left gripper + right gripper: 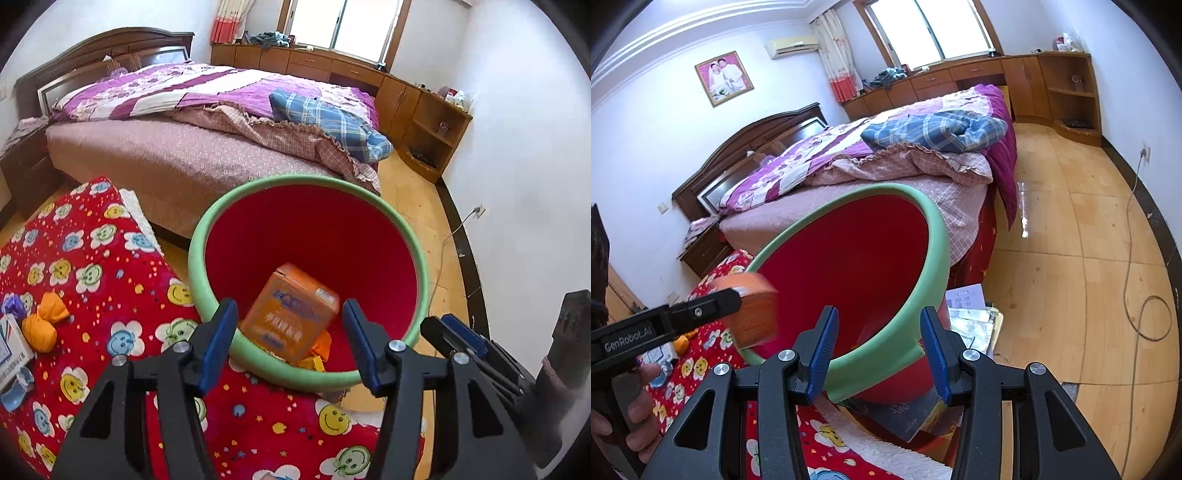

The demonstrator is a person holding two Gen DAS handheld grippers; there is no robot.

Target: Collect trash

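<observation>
The red bin [306,180] with a green rim stands tilted at the edge of a flowered red blanket [110,258], its mouth turned toward both cameras. An orange pack [291,314] lies at the bottom of it; small yellow and orange scraps beside the pack are half hidden by the rim. In the right wrist view the pack [753,314] is only an orange blur at the bin's [938,236] 9 o'clock side, so its exact place there is hard to make out.

The left gripper [290,308] has its fingers spread wide, pads clear of the pack and touching nothing. The right gripper [879,314] pinches the near rim of the bin between its blue pads.

From the left wrist, the right gripper [454,332] shows at the bin's 4 o'clock. At 9 o'clock on the blanket lie a knotted orange bag [40,328] and a box [11,343], cut off by the frame. Only the right wrist view shows the left gripper [727,297] from the side, the hand [628,417] gripping it, and papers [967,299] under the bin. A bed [166,155] stands behind.
</observation>
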